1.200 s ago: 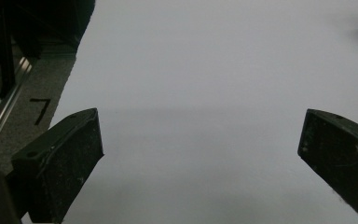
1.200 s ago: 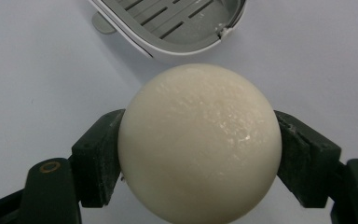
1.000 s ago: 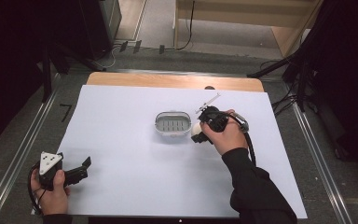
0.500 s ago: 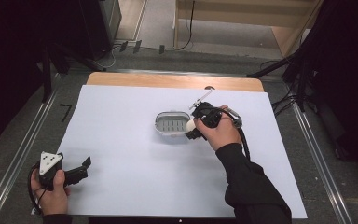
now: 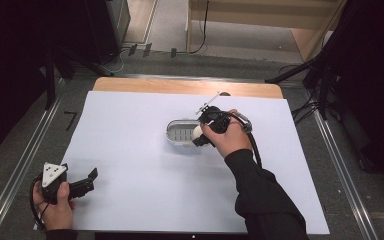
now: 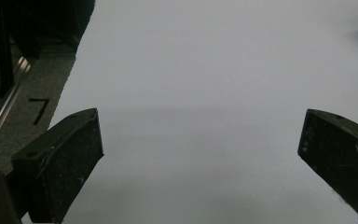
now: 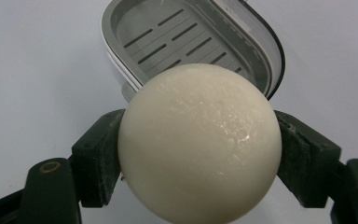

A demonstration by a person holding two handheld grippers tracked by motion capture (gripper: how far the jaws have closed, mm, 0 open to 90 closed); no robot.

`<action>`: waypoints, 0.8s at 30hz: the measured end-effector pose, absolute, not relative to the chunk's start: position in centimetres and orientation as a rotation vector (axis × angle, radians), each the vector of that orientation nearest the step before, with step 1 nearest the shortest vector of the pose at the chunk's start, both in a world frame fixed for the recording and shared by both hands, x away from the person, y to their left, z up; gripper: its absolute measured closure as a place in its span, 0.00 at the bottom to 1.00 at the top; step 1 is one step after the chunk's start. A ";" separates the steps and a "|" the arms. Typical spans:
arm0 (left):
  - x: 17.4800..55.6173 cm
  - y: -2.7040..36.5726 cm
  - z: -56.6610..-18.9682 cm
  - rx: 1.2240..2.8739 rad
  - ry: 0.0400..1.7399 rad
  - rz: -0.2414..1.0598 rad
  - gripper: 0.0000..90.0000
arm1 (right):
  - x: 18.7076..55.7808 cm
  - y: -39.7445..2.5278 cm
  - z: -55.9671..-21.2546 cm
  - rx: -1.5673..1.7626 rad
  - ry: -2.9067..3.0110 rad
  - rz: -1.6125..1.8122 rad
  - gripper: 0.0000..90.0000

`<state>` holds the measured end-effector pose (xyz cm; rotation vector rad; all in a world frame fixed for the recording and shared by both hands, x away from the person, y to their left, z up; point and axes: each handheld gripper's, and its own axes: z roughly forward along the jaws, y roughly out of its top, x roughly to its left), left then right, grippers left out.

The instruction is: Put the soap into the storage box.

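Clamped between the right gripper's [image 7: 200,154] two black jaws is a cream-white soap ball [image 7: 199,142], pinched at its widest so it cannot roll out. It hangs just at the near rim of the grey slotted soap dish [image 7: 186,39], which sits mid-sheet on the white table cover [image 5: 130,150]; I'd judge it is about to be lowered in, the slots there to let it drain. From the high view the ball [image 5: 198,132] seems to overlap the dish's [image 5: 180,134] right end, though whether it touches I can't tell. Over at the near left corner, the left gripper [image 6: 200,154] rests with jaws spread wide, holding nothing. Nothing blocks the way into the dish.
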<state>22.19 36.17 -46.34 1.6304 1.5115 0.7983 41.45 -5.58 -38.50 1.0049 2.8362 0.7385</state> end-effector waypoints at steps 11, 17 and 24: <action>22.2 36.2 -46.3 1.630 1.513 0.798 0.00 | 42.1 -4.2 -38.4 0.992 2.846 0.732 0.28; 22.2 36.2 -46.3 1.630 1.512 0.796 0.00 | 42.4 -3.5 -38.3 0.980 2.850 0.741 0.28; 22.2 36.2 -46.3 1.630 1.513 0.796 0.00 | 42.8 -2.5 -38.6 0.976 2.859 0.741 0.28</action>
